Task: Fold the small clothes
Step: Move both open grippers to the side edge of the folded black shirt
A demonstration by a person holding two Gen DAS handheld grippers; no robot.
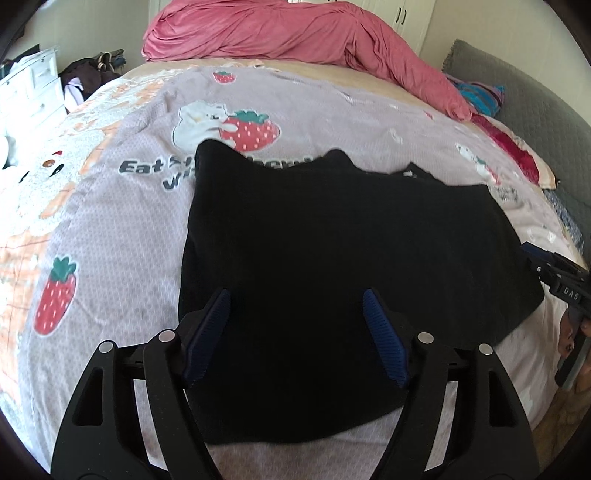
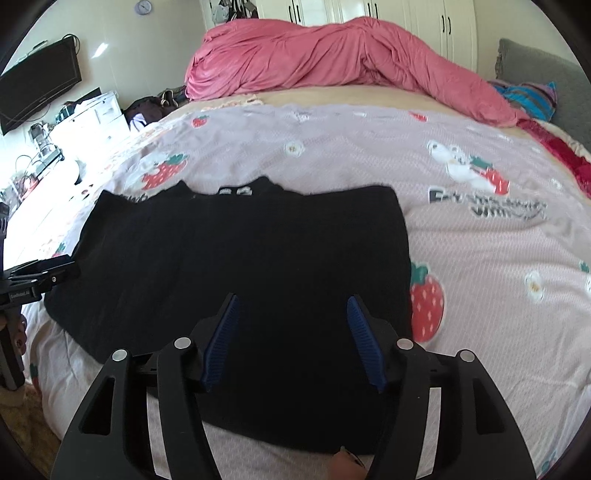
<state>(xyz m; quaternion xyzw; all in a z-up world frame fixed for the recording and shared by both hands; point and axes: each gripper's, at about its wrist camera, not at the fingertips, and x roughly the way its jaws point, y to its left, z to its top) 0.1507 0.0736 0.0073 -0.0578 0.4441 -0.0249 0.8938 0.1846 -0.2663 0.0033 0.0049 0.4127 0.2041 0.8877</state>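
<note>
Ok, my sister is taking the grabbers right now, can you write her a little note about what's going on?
Left gripper: open, empty, above the near part of the black top.
Right gripper: open, empty, also above the top's near part.
The top lies spread flat on the strawberry bedsheet, neck end away from you, hem toward you.
Done: laid out; no lengthwise fold shows yet.
Left: probably grip an edge, fold it over, tidy it up.

Garment: black top spread flat on the strawberry-print bedspread.
Left gripper: fingers wide apart above the top's near part.
Right gripper: at the top's right edge.
Behind: pink duvet.
</note>
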